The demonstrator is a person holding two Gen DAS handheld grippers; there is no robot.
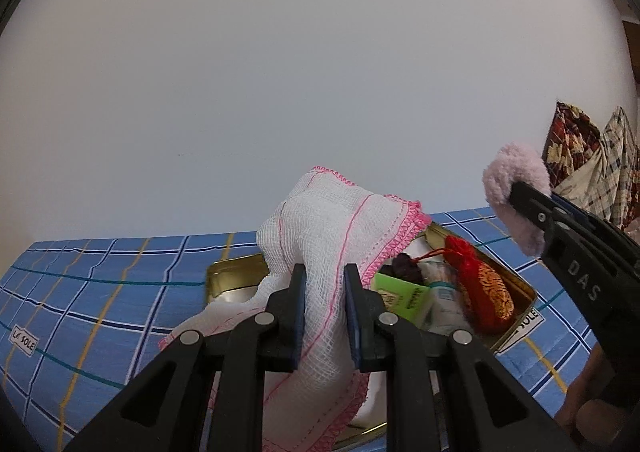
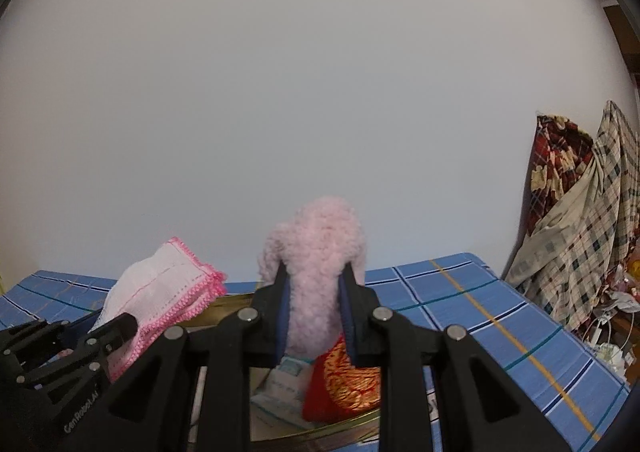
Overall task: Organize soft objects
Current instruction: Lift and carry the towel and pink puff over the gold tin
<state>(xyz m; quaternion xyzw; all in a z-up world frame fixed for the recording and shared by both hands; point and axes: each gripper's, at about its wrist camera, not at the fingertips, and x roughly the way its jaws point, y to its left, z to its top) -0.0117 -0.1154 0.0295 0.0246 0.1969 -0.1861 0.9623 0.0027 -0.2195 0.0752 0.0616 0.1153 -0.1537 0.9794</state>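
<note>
My left gripper (image 1: pixel 325 274) is shut on a white gauze cloth with pink stitched edges (image 1: pixel 340 220), held up over a gold metal tin (image 1: pixel 516 284). The cloth also shows at the left of the right wrist view (image 2: pixel 160 288). My right gripper (image 2: pixel 314 276) is shut on a fluffy pale pink soft item (image 2: pixel 316 252), raised above the tin's right part; it shows in the left wrist view (image 1: pixel 514 192) at the right. In the tin lie a red and gold pouch (image 1: pixel 486 292), a green packet (image 1: pixel 400 296) and a white packet (image 1: pixel 444 304).
The tin rests on a blue checked cloth (image 1: pixel 100 292) that covers the surface. A plain white wall stands behind. Patterned fabrics (image 2: pixel 580 220) hang at the far right, with cables and clutter (image 2: pixel 608 332) below them.
</note>
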